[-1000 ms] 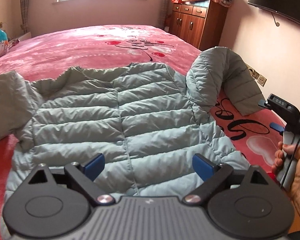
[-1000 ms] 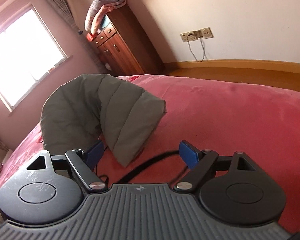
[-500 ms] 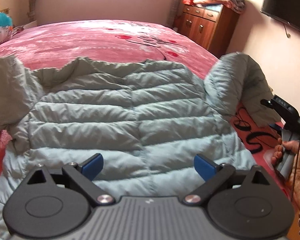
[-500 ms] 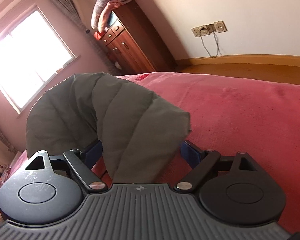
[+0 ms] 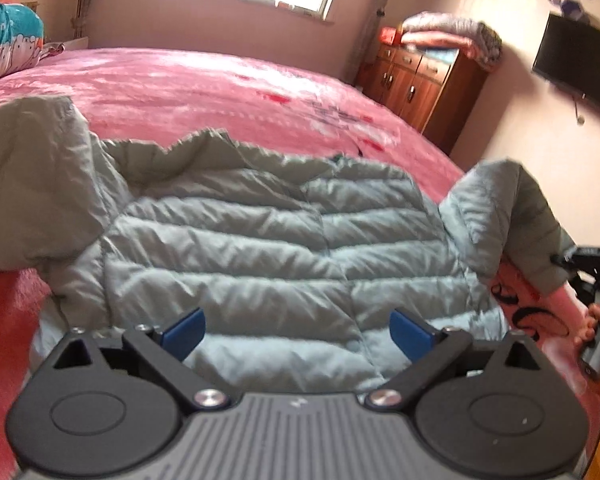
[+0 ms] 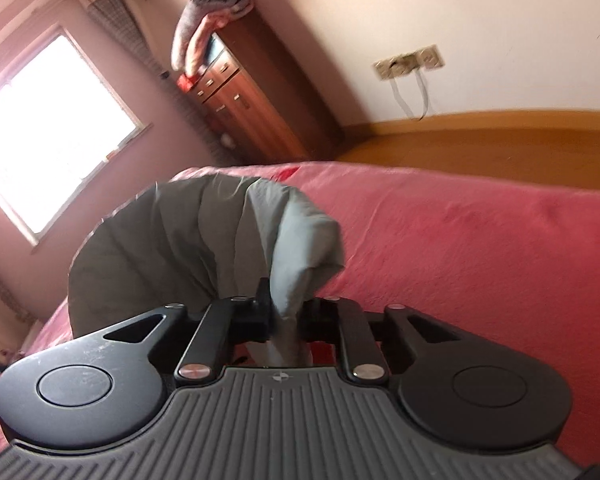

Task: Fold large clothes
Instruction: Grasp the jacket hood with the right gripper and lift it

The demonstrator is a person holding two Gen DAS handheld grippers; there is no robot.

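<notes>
Pink bed carries your jacket; your right claw pinches its sleeve, body leftward; left claw gapes above hem.

Right wrist view: the right hand-held gripper is gripping the cuff end of a grey-green quilted jacket sleeve, jaws drawn in tight on the fabric. The sleeve is arching up and away to the left from the pinch point, its lighter lining showing at the opening. It is hanging over a red bedspread. Beyond the bed a wooden floor is running to a pale wall with sockets. A dark wooden cabinet is carrying folded blankets. A bright window is glaring at left.
</notes>
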